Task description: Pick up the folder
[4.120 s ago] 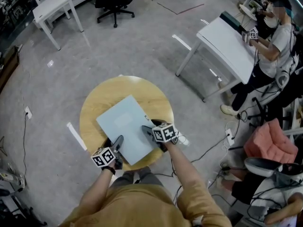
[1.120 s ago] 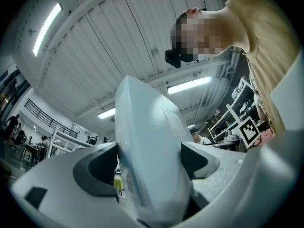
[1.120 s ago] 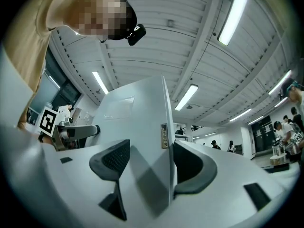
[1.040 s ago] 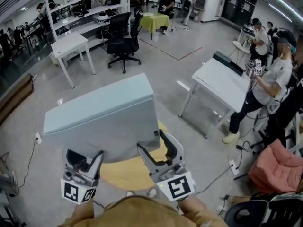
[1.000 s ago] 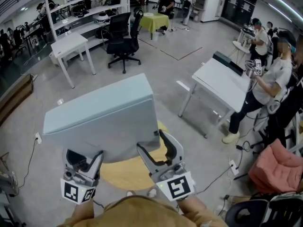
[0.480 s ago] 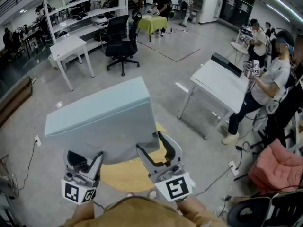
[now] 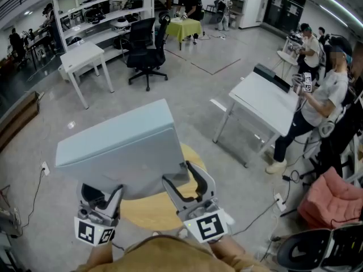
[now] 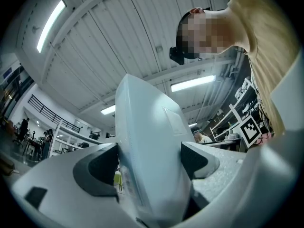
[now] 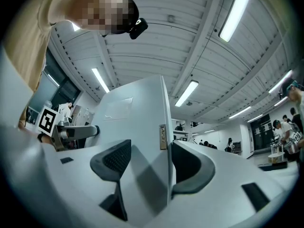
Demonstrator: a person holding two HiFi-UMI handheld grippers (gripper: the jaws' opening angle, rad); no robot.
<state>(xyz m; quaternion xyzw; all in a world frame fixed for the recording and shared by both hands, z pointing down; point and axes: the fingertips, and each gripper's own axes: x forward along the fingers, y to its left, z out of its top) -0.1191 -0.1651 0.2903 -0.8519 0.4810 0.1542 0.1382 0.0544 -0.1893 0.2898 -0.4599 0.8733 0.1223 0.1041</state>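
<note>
Round wooden table (image 7: 143, 209) beneath flat, smooth, perhaps plastic folder (image 7: 119, 152).

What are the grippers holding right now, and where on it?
Both hold the folder by its near edge: left gripper toward its left end, right gripper toward its right end.

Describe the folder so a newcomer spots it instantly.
Find the round wooden table low in the head view. Above it, the left gripper and right gripper hold the folder: a broad pale blue slab, unlike the white desks.
</note>
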